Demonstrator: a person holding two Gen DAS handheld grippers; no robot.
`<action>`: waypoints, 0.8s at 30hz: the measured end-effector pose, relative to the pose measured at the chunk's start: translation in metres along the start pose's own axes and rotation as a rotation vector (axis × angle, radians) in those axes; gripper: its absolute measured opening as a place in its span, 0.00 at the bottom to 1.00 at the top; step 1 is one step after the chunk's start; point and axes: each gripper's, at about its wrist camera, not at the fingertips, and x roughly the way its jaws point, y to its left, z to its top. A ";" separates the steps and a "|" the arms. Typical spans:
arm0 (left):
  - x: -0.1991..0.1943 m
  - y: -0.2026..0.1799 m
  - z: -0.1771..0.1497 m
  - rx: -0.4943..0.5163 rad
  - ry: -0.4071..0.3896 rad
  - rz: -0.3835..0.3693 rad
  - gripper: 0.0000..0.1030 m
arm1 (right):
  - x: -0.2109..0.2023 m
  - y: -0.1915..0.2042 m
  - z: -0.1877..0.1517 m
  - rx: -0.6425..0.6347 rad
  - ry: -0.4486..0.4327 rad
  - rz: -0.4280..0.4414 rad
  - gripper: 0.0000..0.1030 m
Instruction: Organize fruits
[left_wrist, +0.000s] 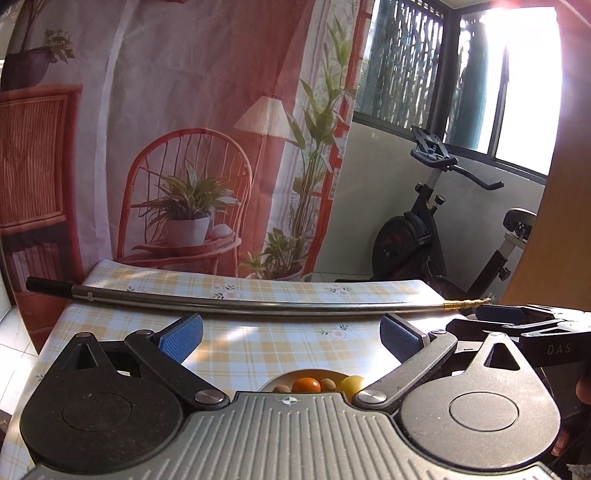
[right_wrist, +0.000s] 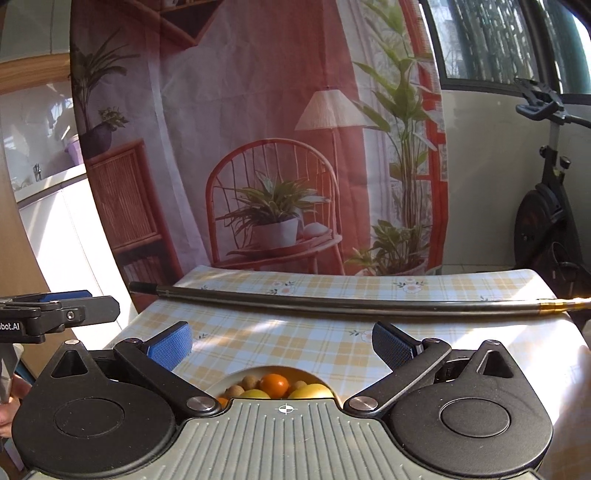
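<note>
Two scraps of lettering could be read, both cut short. In the left wrist view, at about three o'clock, the black body of the right tool (left_wrist: 517, 325) carried pale capitals reading "DAS", with whatever came after lost beyond the frame's dark edge. In the right wrist view, at about nine o'clock, the black body of the left tool (right_wrist: 62, 312) bore white letters reading "obot.AI", the beginning clipped by the picture's edge. Each camera's own grey housing showed a small round crosshair mark at six o'clock, with no words.
</note>
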 end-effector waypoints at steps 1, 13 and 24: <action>-0.004 -0.002 0.004 0.004 -0.015 0.003 1.00 | -0.006 0.001 0.005 -0.002 -0.018 -0.012 1.00; -0.037 -0.036 0.037 0.050 -0.124 0.061 1.00 | -0.049 -0.002 0.038 0.021 -0.117 -0.088 1.00; -0.051 -0.051 0.041 0.105 -0.171 0.153 1.00 | -0.056 -0.004 0.042 0.040 -0.127 -0.111 1.00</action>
